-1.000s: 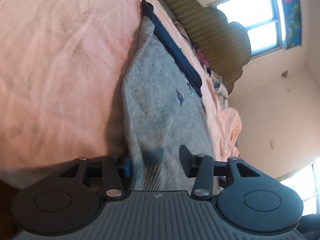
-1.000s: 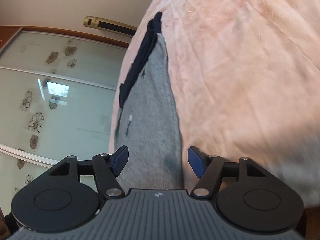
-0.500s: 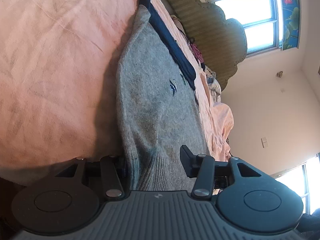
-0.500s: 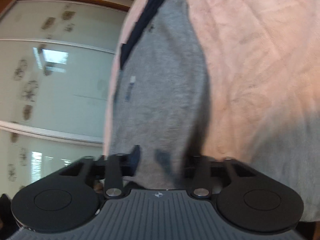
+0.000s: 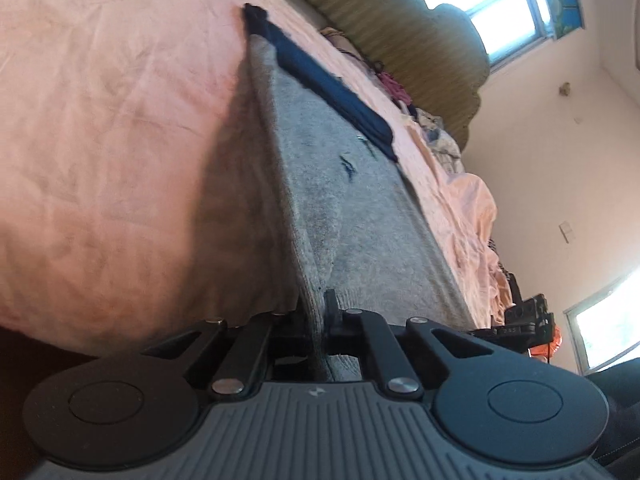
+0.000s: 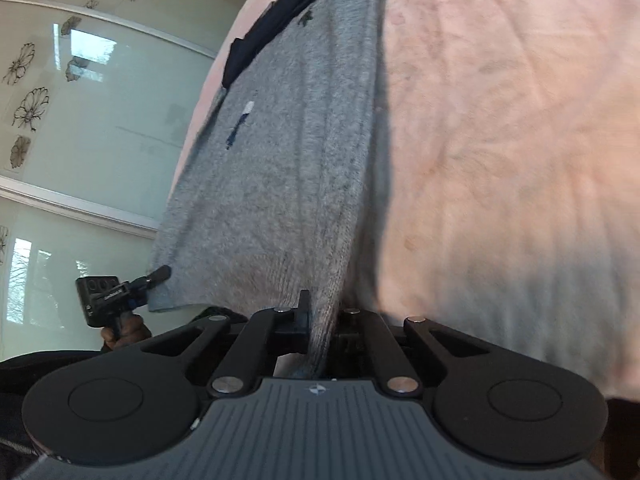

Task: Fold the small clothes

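Note:
A grey knit sweater with a navy band at its far end lies lengthwise on a pink bed sheet. My left gripper is shut on the near ribbed hem, pinching a fold of it. In the right wrist view the same sweater runs away from me, and my right gripper is shut on the hem's other corner. The left gripper also shows there at the far left, clamped on its corner. The hem is lifted off the sheet between the two grips.
A padded olive headboard and a heap of loose clothes sit at the bed's far end, under a bright window. Frosted sliding doors with flower prints stand beyond the bed's left edge. A hand holds the left gripper.
Both grippers went from open around the hem to shut on it, the right one first. The hem has risen off the sheet and the sweater is pulled taut.

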The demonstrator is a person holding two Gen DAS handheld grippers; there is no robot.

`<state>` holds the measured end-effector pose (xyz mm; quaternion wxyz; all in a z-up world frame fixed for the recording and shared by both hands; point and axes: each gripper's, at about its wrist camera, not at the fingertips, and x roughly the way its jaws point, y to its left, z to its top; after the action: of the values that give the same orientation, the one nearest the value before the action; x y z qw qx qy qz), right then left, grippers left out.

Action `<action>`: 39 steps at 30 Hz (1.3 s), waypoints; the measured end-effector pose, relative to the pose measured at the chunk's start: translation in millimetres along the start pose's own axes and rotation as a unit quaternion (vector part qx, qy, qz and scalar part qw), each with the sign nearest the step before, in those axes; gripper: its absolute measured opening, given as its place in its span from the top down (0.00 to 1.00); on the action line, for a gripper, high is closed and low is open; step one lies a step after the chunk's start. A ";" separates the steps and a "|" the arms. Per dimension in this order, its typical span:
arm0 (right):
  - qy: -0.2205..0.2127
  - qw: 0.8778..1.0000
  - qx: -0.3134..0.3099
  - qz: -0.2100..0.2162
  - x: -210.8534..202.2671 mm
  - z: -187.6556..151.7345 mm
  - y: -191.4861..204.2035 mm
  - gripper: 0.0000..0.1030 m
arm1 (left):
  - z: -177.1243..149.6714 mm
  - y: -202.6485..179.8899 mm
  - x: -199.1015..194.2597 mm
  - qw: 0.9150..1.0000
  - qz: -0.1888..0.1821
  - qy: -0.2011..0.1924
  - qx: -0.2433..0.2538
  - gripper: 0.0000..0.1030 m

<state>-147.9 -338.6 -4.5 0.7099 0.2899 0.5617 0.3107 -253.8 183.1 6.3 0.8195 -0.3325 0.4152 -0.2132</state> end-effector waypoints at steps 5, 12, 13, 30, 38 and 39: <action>0.007 1.000 0.008 0.019 5.9 2.1 -2.9 0.93 | -0.1 5.4 3.3 1.000 0.003 0.008 -0.001 0.96; 0.026 0.999 0.027 0.021 3.2 -23.5 -15.7 0.93 | -9.9 21.5 -16.6 0.999 -0.001 0.006 -0.032 0.96; 0.019 0.999 0.029 0.028 1.8 -22.9 -15.9 0.93 | -7.0 20.9 -17.6 0.999 -0.008 0.003 -0.032 0.96; -0.214 0.948 0.179 0.155 10.6 155.5 -56.3 0.69 | 145.9 34.0 75.7 0.985 0.003 -0.098 -0.144 0.94; -0.249 0.967 0.041 0.028 1.7 163.6 -10.6 0.29 | 117.3 -91.4 66.2 0.886 0.304 -0.210 0.281 0.25; -0.255 0.967 0.001 -0.016 4.0 166.5 6.3 0.29 | 110.9 -105.9 80.8 0.866 0.318 -0.210 0.325 0.25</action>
<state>14.9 -341.9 31.3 0.8340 0.3514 0.3675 0.2143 -124.7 100.6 87.3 0.9723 0.0659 0.2239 0.0111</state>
